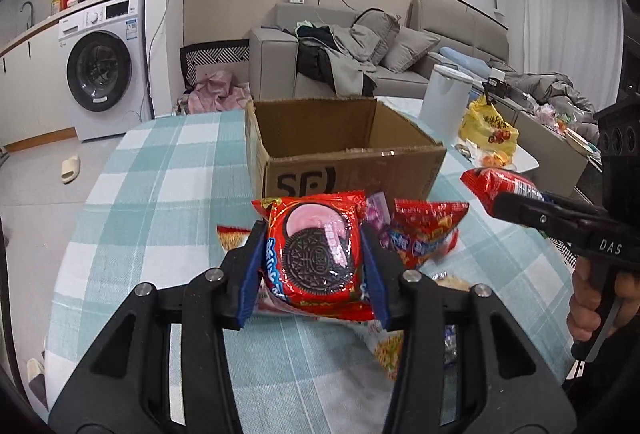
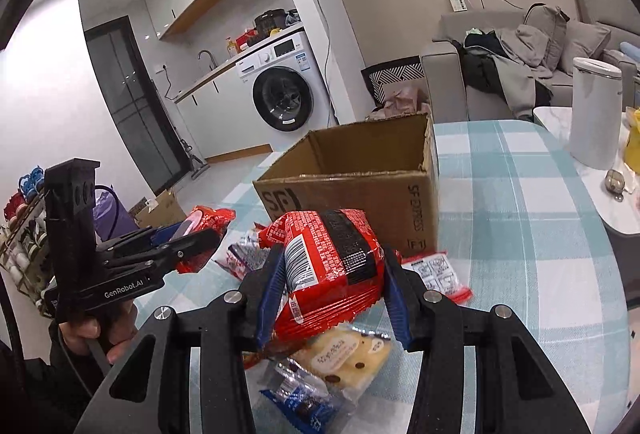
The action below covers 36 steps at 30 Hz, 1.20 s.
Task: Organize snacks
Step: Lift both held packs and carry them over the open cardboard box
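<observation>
Checked teal-and-white cloth covers the surface (image 1: 168, 170), with a washing machine (image 1: 100, 74) off to the left and a grey sofa (image 1: 360, 54) behind. At the left, the left claw (image 1: 314, 258) is clamped narrow on a red cookie packet (image 1: 316, 254), printed face toward the camera, held clear of the cloth. Behind it stands the open cardboard box (image 1: 344, 150), which looks empty from here. More loose snacks (image 1: 424, 234) lie just in front of the box. To the right, the right claw (image 2: 332, 282) grips a second red packet (image 2: 332, 258), its barcode side showing, above a yellow biscuit pack (image 2: 344, 358) and a blue wrapper (image 2: 300, 406) on the cloth. Both pickups appear done, so the step in hand is carrying to the box. Next, each packet probably needs bringing forward over the rim and releasing inside, one claw at a time to avoid crowding.
</observation>
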Tool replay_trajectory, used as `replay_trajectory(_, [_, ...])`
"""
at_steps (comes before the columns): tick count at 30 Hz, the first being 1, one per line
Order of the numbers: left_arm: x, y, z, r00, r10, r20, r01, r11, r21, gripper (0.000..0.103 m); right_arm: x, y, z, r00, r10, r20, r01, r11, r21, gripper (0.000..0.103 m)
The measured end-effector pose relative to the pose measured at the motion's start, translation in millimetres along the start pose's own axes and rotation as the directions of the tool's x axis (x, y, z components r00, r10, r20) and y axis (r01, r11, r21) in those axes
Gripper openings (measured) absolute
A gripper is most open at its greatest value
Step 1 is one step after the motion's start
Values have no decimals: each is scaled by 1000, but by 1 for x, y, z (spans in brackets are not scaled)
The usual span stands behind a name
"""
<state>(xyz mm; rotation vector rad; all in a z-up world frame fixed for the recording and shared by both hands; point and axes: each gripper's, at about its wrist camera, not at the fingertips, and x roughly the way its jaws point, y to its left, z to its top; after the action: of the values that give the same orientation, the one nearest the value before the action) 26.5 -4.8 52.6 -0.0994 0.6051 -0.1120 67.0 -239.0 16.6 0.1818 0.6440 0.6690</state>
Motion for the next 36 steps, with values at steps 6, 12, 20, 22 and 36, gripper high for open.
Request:
replay_trajectory(6, [6, 0, 27, 999, 23, 39, -23, 1000, 1, 42, 7, 5, 22, 1000, -4, 23, 5, 1000, -14, 46])
replay_trajectory(12, [16, 0, 48, 998, 39, 54, -39, 999, 2, 42, 16, 6, 45, 999, -6, 39, 7, 1000, -31, 46])
replay_trajectory(20, [39, 0, 73, 998, 44, 55, -46, 999, 18, 42, 34, 5, 67, 999, -13, 38, 14, 999, -35, 46])
replay_trajectory(22, [42, 0, 76, 997, 45, 55, -46, 999, 18, 42, 38, 6, 71, 999, -12, 37, 13, 999, -39, 46])
replay_trajectory(36, [93, 10, 94, 998, 63, 14, -63, 998, 20, 42, 79, -12, 83, 999, -48, -11, 48, 999, 11, 46])
